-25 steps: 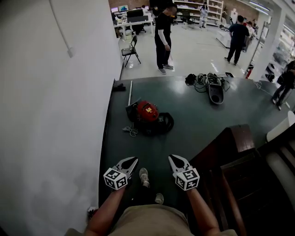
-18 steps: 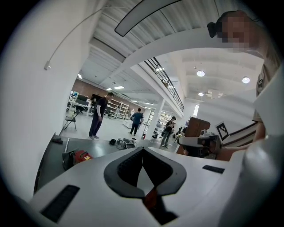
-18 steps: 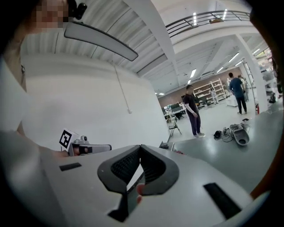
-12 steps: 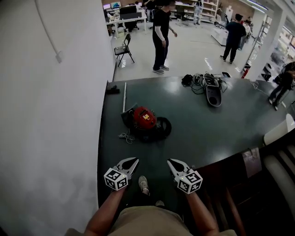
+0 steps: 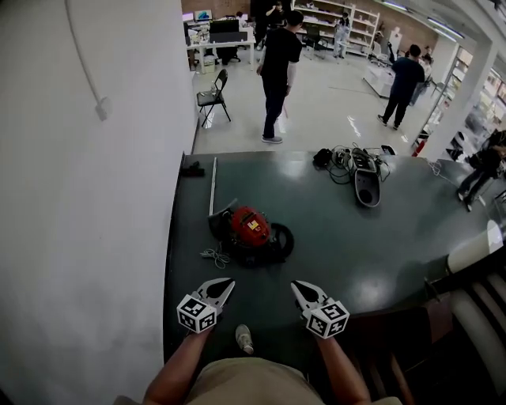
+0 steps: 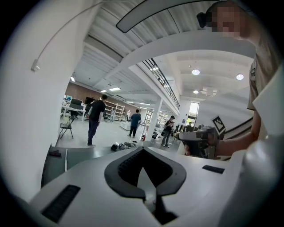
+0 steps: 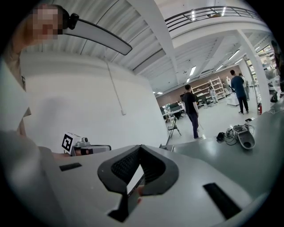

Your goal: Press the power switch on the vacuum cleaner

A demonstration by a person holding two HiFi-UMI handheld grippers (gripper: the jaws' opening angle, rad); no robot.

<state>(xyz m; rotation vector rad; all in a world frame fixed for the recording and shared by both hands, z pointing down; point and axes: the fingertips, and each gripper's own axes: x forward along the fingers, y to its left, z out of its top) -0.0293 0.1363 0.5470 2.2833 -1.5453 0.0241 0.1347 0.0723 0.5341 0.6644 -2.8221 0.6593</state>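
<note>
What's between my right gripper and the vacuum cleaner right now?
Nothing: in the head view, only bare dark green floor separates the right gripper from the red vacuum cleaner.

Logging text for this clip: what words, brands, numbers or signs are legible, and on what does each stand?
None legible in any view.
The vacuum cleaner carries a yellow label: too small and blurred to read.
The marker cubes on the left hand-held gripper and right hand-held gripper: square patterns only, no letters.
The monitors at the back: too small to read.
</note>
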